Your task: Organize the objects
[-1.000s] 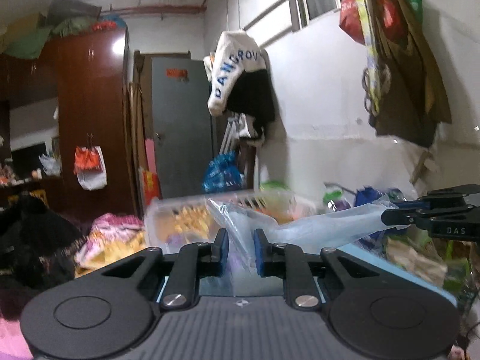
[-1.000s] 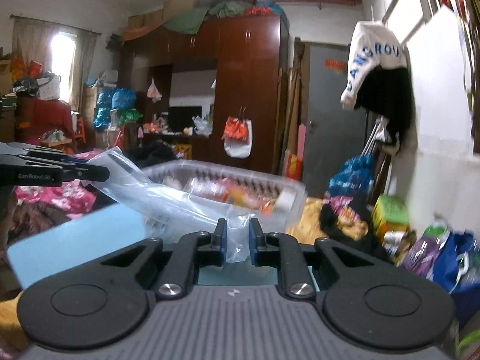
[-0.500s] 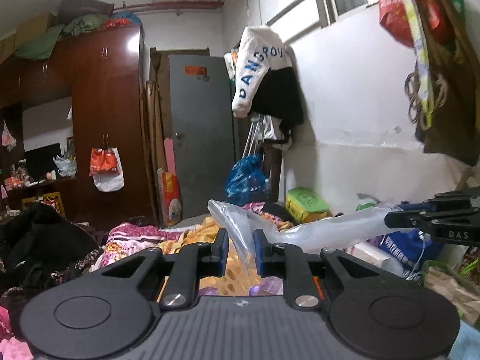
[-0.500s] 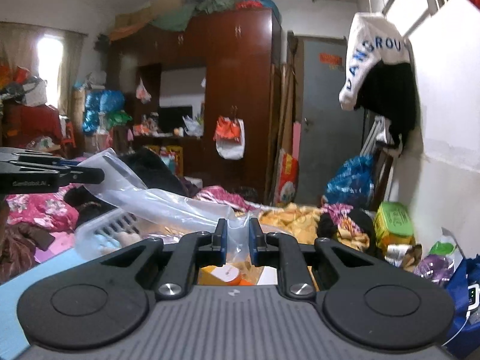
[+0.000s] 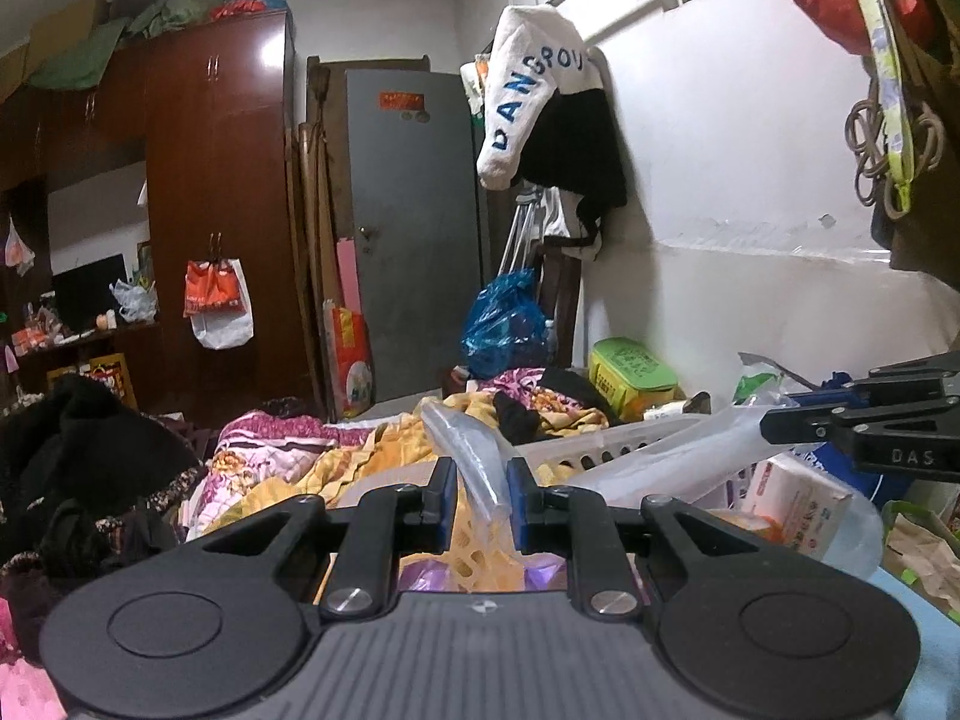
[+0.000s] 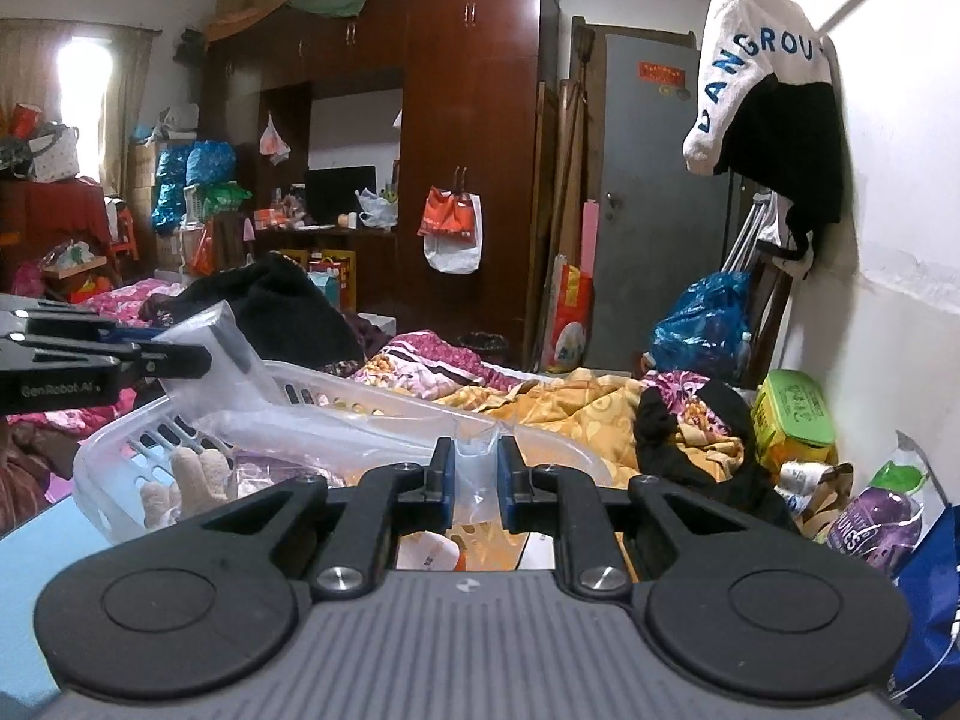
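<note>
Dark red-brown wardrobe (image 6: pixel 474 138) beside grey door (image 6: pixel 654 204); white wall (image 5: pixel 750 180) at right. Curtained window (image 6: pixel 84 96) glowing far left. Bed (image 6: pixel 456 372) heaped with bedding.

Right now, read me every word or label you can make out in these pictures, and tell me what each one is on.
"DANGROU": white hanging garment, last letters cut off.
"DAS": side of the right claw.
"GenRobot.AI": side of the left claw.
Too small or blurred: red door sign, green box, white carton, purple packet.
</note>
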A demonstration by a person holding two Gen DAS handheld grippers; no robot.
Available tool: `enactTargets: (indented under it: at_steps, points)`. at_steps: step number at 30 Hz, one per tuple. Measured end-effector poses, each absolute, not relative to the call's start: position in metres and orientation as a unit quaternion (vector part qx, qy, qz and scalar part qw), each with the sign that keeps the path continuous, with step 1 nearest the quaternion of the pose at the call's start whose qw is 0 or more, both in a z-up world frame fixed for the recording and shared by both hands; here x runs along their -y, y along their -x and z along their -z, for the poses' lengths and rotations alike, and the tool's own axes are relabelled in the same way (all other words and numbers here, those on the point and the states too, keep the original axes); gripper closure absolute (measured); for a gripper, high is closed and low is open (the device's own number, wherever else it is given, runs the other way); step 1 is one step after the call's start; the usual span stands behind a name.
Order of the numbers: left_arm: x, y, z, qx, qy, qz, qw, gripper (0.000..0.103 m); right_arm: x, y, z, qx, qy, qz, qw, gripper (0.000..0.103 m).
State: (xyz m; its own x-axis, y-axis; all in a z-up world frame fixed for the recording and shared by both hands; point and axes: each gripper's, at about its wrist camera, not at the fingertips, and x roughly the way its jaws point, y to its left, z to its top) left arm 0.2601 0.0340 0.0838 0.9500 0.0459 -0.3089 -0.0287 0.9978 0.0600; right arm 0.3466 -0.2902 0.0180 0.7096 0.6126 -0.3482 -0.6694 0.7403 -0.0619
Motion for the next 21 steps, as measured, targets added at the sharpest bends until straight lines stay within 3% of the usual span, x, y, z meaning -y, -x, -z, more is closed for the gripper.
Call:
enactTargets:
  at_steps: [3,4,6,7,8,9,10,11,14,16,18,21]
  points:
    - [-0.037,-0.262,-0.079,-0.163,-0.026,-0.02,0.986,0.076,0.289,-0.349,-0.016,-0.157,0.101,-0.344,0.92,0.085]
    - [-0.037,-0.262,-0.077,-0.162,-0.028,-0.022,0.986,0.074,0.29,-0.35,-0.016,-0.158,0.099,-0.34,0.922,0.078]
    - [-0.038,-0.263,-0.075,-0.165,-0.031,-0.032,0.985,0.055,0.292,-0.352,-0.016,-0.16,0.096,-0.334,0.924,0.071]
    - [-0.038,-0.263,-0.075,-0.166,-0.035,-0.035,0.985,0.046,0.293,-0.351,-0.017,-0.155,0.094,-0.334,0.925,0.06]
    - [-0.037,-0.262,-0.074,-0.166,-0.04,-0.038,0.985,0.03,0.295,-0.35,-0.018,-0.15,0.092,-0.332,0.927,0.05]
    - [-0.036,-0.261,-0.075,-0.163,-0.044,-0.04,0.985,0.022,0.298,-0.348,-0.02,-0.144,0.086,-0.329,0.929,0.029]
    - [-0.036,-0.258,-0.076,-0.158,-0.05,-0.044,0.985,0.022,0.301,-0.346,-0.022,-0.137,0.079,-0.327,0.932,0.01]
    - [-0.035,-0.256,-0.078,-0.156,-0.053,-0.048,0.985,0.022,0.304,-0.342,-0.025,-0.128,0.074,-0.323,0.935,0.004]
    - [-0.032,-0.243,-0.09,-0.144,-0.055,-0.049,0.987,0.02,0.311,-0.329,-0.036,-0.105,0.067,-0.324,0.938,0.0]
    - [-0.029,-0.23,-0.098,-0.124,-0.048,-0.041,0.99,0.014,0.317,-0.322,-0.043,-0.101,0.061,-0.326,0.938,0.0]
    - [-0.027,-0.216,-0.104,-0.108,-0.032,-0.024,0.993,0.002,0.321,-0.319,-0.047,-0.119,0.051,-0.332,0.934,0.0]
    - [-0.026,-0.213,-0.107,-0.135,-0.018,0.001,0.991,0.0,0.319,-0.32,-0.048,-0.146,0.055,-0.326,0.932,0.0]
